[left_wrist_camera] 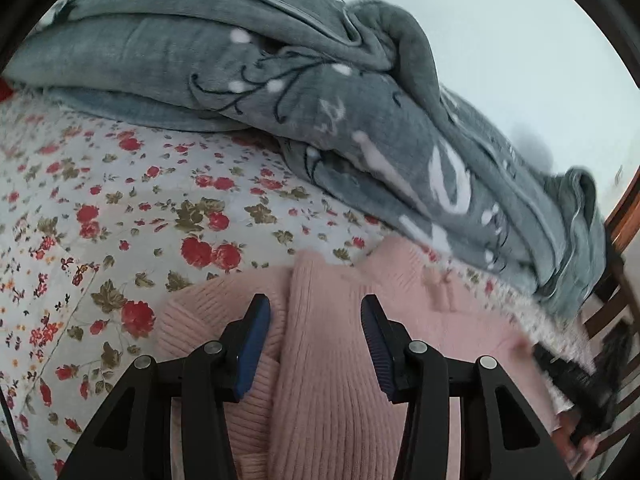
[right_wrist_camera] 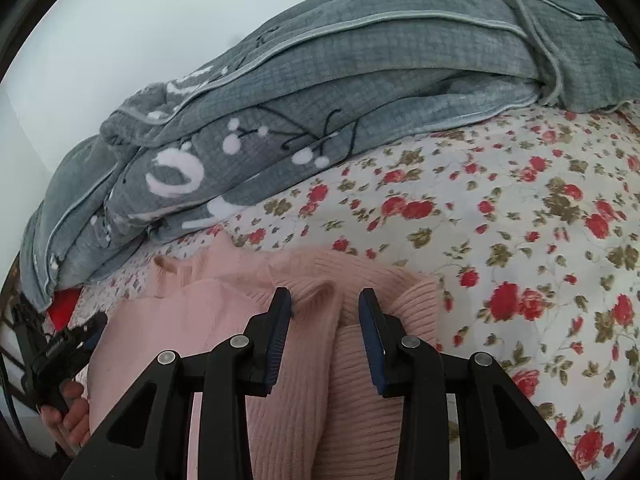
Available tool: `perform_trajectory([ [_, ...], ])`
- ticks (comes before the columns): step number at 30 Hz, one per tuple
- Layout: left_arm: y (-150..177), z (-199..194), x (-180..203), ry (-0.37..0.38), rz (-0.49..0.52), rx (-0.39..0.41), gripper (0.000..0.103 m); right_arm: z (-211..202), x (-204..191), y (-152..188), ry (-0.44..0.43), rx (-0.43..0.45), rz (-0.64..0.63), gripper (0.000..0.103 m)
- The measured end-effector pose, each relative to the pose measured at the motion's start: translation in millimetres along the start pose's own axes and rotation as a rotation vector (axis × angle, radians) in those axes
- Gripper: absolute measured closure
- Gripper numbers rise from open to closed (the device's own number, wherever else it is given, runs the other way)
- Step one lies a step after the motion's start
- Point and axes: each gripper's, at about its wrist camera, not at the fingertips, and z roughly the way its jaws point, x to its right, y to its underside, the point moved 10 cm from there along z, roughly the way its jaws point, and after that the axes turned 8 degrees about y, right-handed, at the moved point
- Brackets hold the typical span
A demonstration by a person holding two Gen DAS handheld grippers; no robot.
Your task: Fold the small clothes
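A pink ribbed knit sweater [left_wrist_camera: 328, 360] lies on a floral bedsheet [left_wrist_camera: 120, 200]. My left gripper [left_wrist_camera: 316, 312] is open, its fingers spread over a raised fold of the sweater, not closed on it. In the right wrist view the same sweater [right_wrist_camera: 312, 380] lies under my right gripper [right_wrist_camera: 325, 304], which is open above a bunched ridge near the sweater's edge. The other gripper shows, blurred, at the right edge of the left wrist view [left_wrist_camera: 576, 384] and at the lower left of the right wrist view [right_wrist_camera: 60, 356].
A folded grey blanket [left_wrist_camera: 280, 80] with white and black patterns lies heaped along the far side of the bed; it also shows in the right wrist view [right_wrist_camera: 320, 100]. A wooden chair frame [left_wrist_camera: 616, 280] stands at the right. A pale wall is behind.
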Motion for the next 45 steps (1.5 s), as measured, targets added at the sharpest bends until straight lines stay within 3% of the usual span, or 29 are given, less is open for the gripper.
perform_trajectory([
  [2,2,2,-2,-0.009,-0.002,-0.012,0.059,-13,4,-7,-0.005,0.063,0.023,0.067],
  [5,2,3,-7,0.000,-0.029,-0.018,0.059,-24,10,-14,-0.003,0.122,0.040,0.053],
  [10,3,4,-8,-0.013,-0.030,-0.024,0.062,0,-4,1,0.024,0.004,-0.052,0.053],
  [13,4,5,-13,-0.030,-0.049,-0.023,0.073,7,-11,8,0.061,-0.022,-0.116,0.053],
  [15,4,4,-18,-0.033,-0.072,-0.017,0.083,12,-15,12,0.092,-0.035,-0.159,0.065],
  [20,1,-5,-17,-0.017,-0.081,0.026,0.091,10,-27,15,0.107,-0.009,-0.247,0.097],
  [24,-6,-21,-16,-0.021,-0.075,0.108,0.092,-12,-31,2,0.054,0.099,-0.227,0.098],
  [29,1,-10,-22,-0.087,-0.068,0.049,0.091,16,-19,10,0.112,-0.039,-0.196,0.098],
  [34,5,-3,-28,-0.094,-0.088,0.020,0.085,16,-18,12,0.123,-0.044,-0.191,0.098],
  [37,6,-2,-26,-0.109,-0.068,0.012,0.078,15,-20,14,0.136,-0.037,-0.211,0.095],
  [39,5,-2,-22,-0.097,-0.050,0.001,0.067,12,-20,14,0.123,-0.027,-0.203,0.091],
  [43,4,-10,-17,-0.101,-0.041,-0.015,0.064,-7,-18,5,0.120,-0.005,-0.173,0.082],
  [45,1,-24,-12,-0.088,-0.026,-0.003,0.054,-28,-19,-1,0.115,0.020,-0.168,0.056],
])
